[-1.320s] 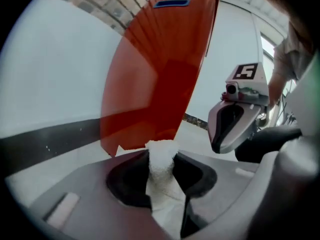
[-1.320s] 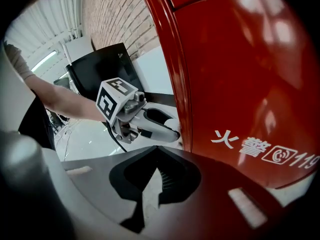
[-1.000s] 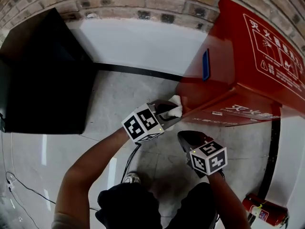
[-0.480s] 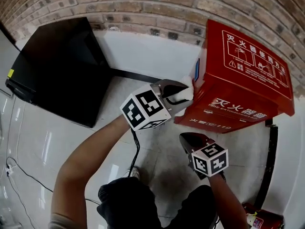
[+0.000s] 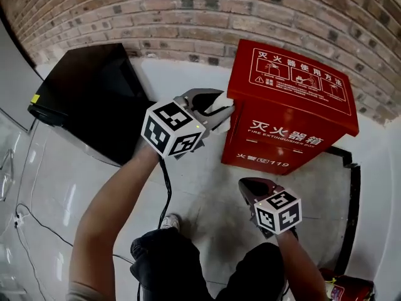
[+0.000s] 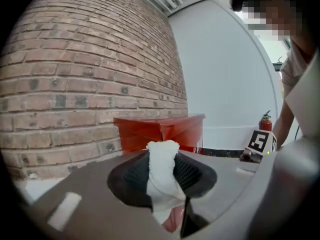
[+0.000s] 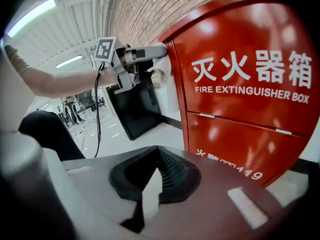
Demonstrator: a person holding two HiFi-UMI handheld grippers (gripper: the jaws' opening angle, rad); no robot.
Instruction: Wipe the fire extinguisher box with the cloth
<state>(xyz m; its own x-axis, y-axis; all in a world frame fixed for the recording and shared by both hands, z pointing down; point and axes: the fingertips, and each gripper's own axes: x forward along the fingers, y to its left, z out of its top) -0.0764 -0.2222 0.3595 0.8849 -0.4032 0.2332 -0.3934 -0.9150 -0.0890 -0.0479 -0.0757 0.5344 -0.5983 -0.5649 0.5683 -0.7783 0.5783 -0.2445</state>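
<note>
Item: fire extinguisher box point(image 5: 288, 115), red, upright against the brick wall point(image 5: 188, 11), lid sloped, front lettered. Item: cloth point(image 6: 161, 176), white, a folded wad pinched between the jaws of the left gripper point(image 5: 216, 108), which are clamped tight on it with the top of the wad standing proud of the pads. Position: at the box's upper left corner, just under the lid's edge, seemingly touching the red metal (the right gripper view shows it best). Change noted: a second ago the same cloth sat low on the box's left front corner; half a second ago it was partway up; it has now climbed that edge to the top. Reading: one upward stroke along the left edge looks about finished, with the lid and the broad front probably left to wipe. Item: right gripper point(image 5: 254, 190), jaws fully together on nothing, held low in front of the box and well apart from it, as before; it takes no part in the wiping. Also present: a black cabinet point(image 5: 88, 102) to the left of the box, and a loose extinguisher point(image 5: 348, 288) on the floor to its right front.
</note>
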